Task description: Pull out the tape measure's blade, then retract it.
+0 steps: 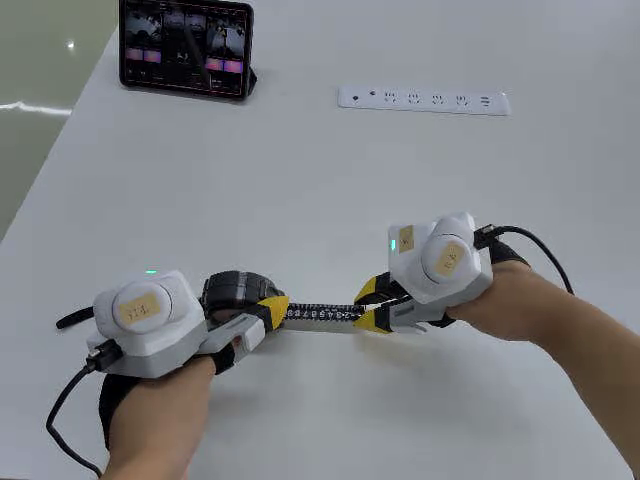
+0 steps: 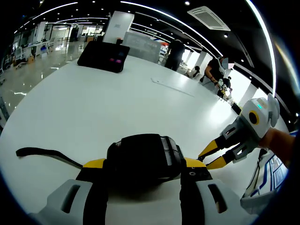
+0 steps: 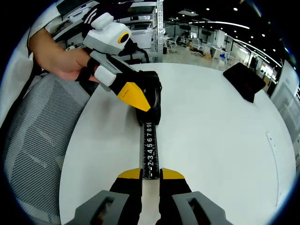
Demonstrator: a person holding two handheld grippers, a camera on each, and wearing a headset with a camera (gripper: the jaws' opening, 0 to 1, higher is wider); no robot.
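While the blade [image 3: 149, 150] is out this far: you are in the pulling step, I think. A short strip shows, and the pull-back is not yet done.
Tape measure case [image 1: 235, 292]: it is black and sits on the white desk [image 1: 300, 150], low and to your left. Its mouth points toward your other hand.
Left tongs [image 2: 144, 165]: they are clenched on the tape measure case, one tip on each side. That pins it so it can't slide when the blade is tugged.
Right tongs [image 3: 151, 174]: they are pinched on the very end of the blade. Gripping the end lets you draw the strip straight out.
Blade path: it runs flat and straight from the tape measure case to the right tongs, low over the desk, numbers up. Straight is good, since a bent blade could kink.
Strap [image 2: 42, 152]: a thin black strap trails on the desk, away from the blade, so it is out of the way.
Far end of the desk: a tablet [image 1: 186, 45] and a power strip [image 1: 424, 99] lie well apart from your hands.
What to mind: if the right tongs slip, the blade may snap back fast. Let it go home slowly.
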